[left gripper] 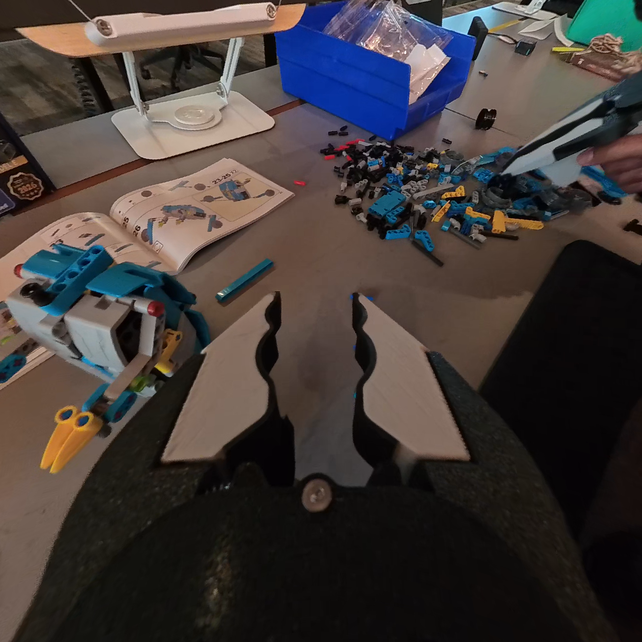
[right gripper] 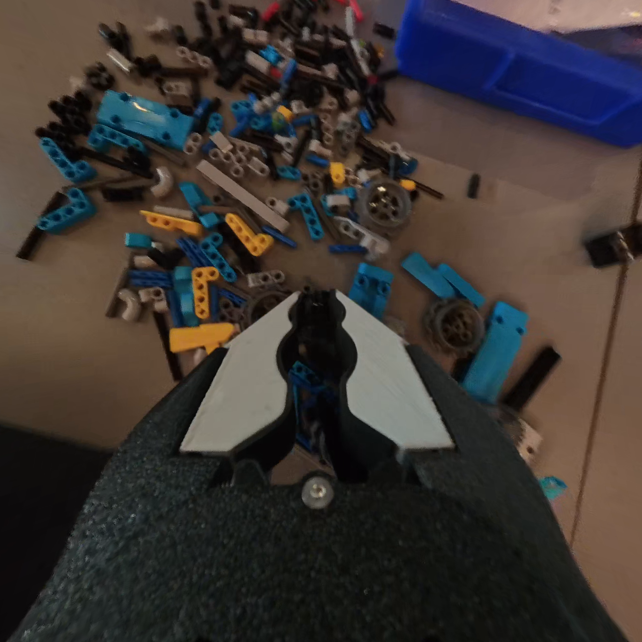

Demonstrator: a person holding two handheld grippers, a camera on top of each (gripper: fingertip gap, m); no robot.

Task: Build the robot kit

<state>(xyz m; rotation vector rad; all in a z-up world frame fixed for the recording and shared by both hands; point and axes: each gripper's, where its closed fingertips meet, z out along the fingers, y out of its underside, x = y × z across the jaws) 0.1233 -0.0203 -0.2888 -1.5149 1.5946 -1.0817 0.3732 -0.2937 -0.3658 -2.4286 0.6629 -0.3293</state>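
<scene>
Right wrist view smeared throughout. Right gripper [right gripper: 317, 295] tips nearly together on a small black piece [right gripper: 315, 301]; its shape unreadable, and whether gripped or merely touched, unclear. Blue bin [right gripper: 514, 73] at 1 o'clock runs off the top and right edges. Left wrist view: half-built model [left gripper: 100, 330] at 9 o'clock cut by the left edge, booklet [left gripper: 194, 212] partly under it. Hand [left gripper: 615, 166] at 3 o'clock cropped.

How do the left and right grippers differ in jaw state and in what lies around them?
The left gripper is open and empty over bare grey table; the right gripper is closed on a small black plastic piece. The left sits beside a partly built blue-and-white brick model; the right reaches into the pile of loose building pieces. Both have white fingers on black bodies.
</scene>
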